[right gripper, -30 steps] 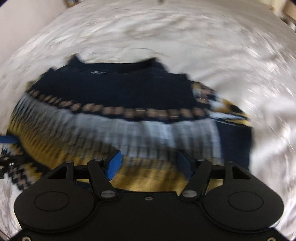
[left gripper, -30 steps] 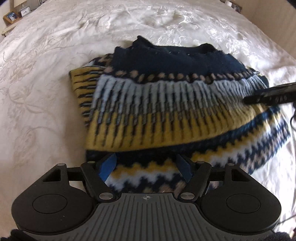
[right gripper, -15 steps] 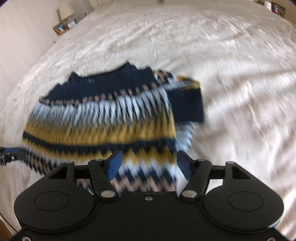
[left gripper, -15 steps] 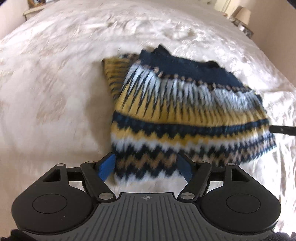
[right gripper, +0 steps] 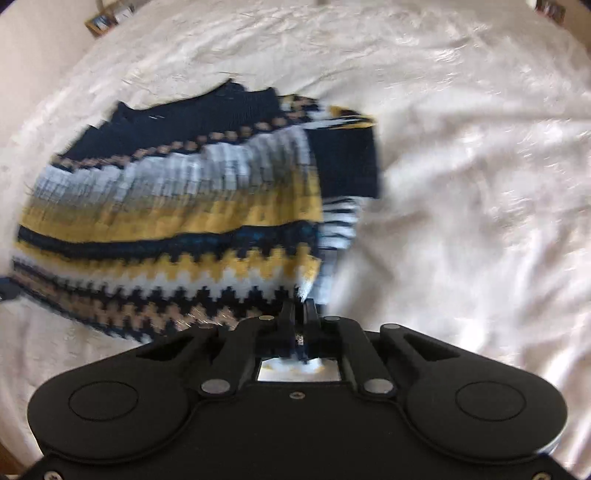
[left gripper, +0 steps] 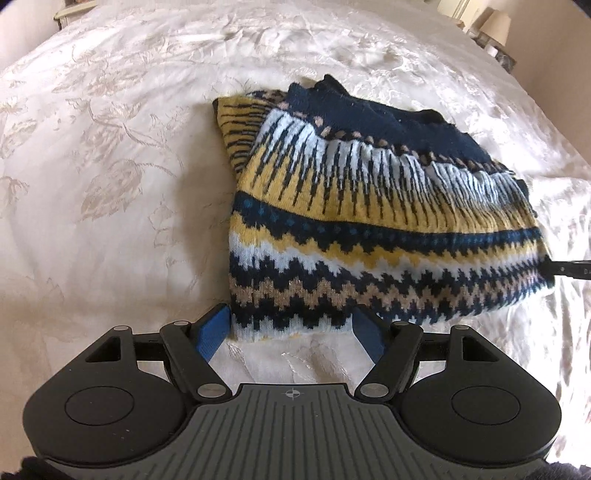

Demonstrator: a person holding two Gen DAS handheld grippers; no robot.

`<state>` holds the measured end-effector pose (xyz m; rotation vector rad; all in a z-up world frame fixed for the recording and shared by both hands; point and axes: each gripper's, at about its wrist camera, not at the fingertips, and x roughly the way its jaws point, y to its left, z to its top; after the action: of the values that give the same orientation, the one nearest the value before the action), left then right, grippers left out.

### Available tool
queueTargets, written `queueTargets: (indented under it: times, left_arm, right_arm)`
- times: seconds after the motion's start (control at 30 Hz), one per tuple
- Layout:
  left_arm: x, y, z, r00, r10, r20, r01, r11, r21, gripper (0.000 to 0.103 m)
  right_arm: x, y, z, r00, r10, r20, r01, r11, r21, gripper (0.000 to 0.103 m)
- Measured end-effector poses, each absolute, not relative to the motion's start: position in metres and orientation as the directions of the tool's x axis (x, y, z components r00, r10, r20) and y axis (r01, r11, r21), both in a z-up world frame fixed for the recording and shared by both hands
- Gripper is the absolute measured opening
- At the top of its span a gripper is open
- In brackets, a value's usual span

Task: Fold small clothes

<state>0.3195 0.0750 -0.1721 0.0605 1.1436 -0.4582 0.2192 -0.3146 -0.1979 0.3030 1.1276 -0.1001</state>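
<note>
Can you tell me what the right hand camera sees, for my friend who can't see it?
A folded sweater with navy, yellow and white zigzag stripes lies on a white bedspread. The right gripper has just snapped shut at the sweater's near corner, seemingly pinching its edge. The picture is a little blurry.

Quick headcount: one knitted sweater [left gripper: 376, 206], navy with yellow, pale blue and tan zigzag bands, folded into a single bundle just right of the middle of one white embroidered bedspread [left gripper: 110, 166]. Two grippers total: the left gripper [left gripper: 291, 334] near the hem, and the right gripper [right gripper: 299, 314] at the sweater's near right corner. Far right there's one lamp [left gripper: 496, 26] on a bedside table. Far left, one picture frame [right gripper: 101, 24], too blurry to say more.
</note>
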Motion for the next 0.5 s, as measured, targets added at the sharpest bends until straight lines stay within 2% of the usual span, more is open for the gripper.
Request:
queueTargets:
  times: [0.2,0.3,0.33,0.4,0.5]
  left_arm:
    - [0.324,0.066,-0.17,0.355,-0.301,-0.885,0.399,0.905,-0.148,0.071]
    - [0.332,0.065,-0.187,0.307,-0.193,-0.932,0.378,0.924,-0.067,0.072]
    - [0.335,0.069,-0.197,0.278,-0.161,-0.947,0.351,0.935,-0.056,0.073]
    - [0.339,0.08,-0.208,0.247,-0.159,-0.956,0.295,0.952,-0.082,0.082]
    - [0.335,0.083,-0.199,0.262,-0.158,-0.952,0.288,0.954,-0.079,0.082]
  right_arm:
    - [0.225,-0.308,-0.203,0.408,0.056,-0.911,0.222,0.962,0.159,0.008]
    - [0.227,-0.308,-0.208,0.387,0.046,-0.921,0.244,0.958,0.15,0.008]
    - [0.226,-0.311,-0.211,0.381,0.053,-0.923,0.262,0.951,0.163,0.008]
    - [0.225,-0.317,-0.214,0.381,0.062,-0.923,0.295,0.937,0.185,0.008]
    - [0.224,-0.315,-0.211,0.39,0.057,-0.919,0.299,0.936,0.185,0.015]
